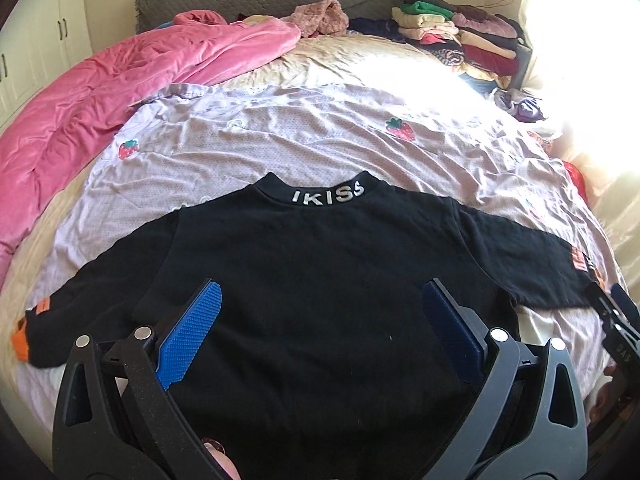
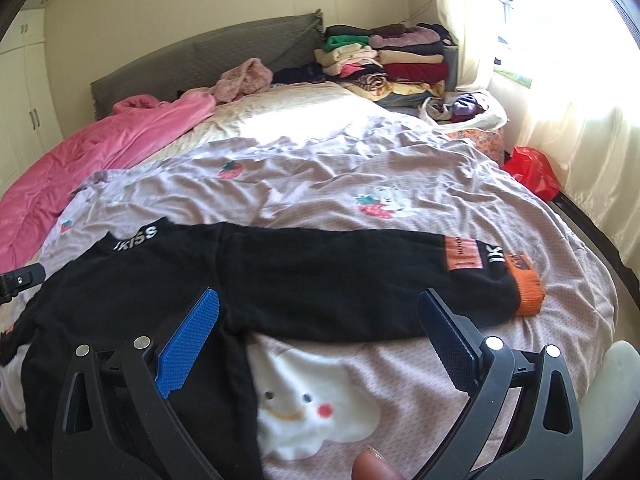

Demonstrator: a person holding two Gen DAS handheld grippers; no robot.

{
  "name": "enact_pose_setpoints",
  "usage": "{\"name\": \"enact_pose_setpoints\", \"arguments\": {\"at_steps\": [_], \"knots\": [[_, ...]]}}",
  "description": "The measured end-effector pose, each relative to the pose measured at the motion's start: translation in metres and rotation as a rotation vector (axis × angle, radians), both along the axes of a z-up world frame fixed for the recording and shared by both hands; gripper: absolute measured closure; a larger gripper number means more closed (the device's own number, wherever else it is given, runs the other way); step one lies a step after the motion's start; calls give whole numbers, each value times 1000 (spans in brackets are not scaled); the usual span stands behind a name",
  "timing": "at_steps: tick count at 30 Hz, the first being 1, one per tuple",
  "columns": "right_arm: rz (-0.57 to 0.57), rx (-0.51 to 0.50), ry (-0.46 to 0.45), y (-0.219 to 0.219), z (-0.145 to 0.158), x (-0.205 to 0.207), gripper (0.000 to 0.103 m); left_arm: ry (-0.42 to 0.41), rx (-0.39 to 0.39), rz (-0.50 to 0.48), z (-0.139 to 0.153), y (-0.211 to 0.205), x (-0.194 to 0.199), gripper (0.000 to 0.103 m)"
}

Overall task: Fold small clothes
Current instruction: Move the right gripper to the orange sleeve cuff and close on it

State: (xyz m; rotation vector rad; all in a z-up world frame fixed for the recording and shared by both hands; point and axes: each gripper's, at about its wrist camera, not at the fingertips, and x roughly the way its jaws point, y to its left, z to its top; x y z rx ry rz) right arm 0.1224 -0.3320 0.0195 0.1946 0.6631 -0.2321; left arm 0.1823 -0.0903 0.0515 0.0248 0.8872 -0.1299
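Note:
A small black sweater (image 1: 312, 280) with "IKISS" on its collar lies flat on the bed, sleeves spread out, orange cuffs at both ends. My left gripper (image 1: 320, 300) is open, its blue pads (image 1: 188, 336) hovering over the sweater's body. My right gripper (image 2: 318, 308) is open above the right sleeve (image 2: 360, 276) and armpit, with the orange cuff (image 2: 528, 288) to its right. The right gripper also shows at the left wrist view's right edge (image 1: 616, 316). The left gripper shows at the right wrist view's left edge (image 2: 18, 280).
The lilac strawberry-print sheet (image 1: 320, 136) covers the bed. A pink quilt (image 1: 100, 92) lies bunched at the left. Stacks of folded clothes (image 1: 460, 36) sit at the far right by the headboard. A red bag (image 2: 532, 172) lies beside the bed near the curtain.

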Motion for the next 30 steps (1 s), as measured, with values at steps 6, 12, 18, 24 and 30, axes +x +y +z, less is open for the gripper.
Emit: {"name": "enact_pose_setpoints", "arguments": {"at_steps": [6,12,18,24,30], "knots": [[-88,9,15,-38,-6,9,4,16,1,9,-2,-5,22,9],[-174,42,44,-78,-19,14,4,7,0,12,-3,-10,42,9],[-246,42,83,-117,-34,16,4,9,-4,24,-19,-14,56,9],[-291,31,112,-141,-46,11,4,28,2,8,-55,-20,59,9],[-320,61,133,-165,-60,7,4,23,1,-22,-82,-30,52,9]]}}
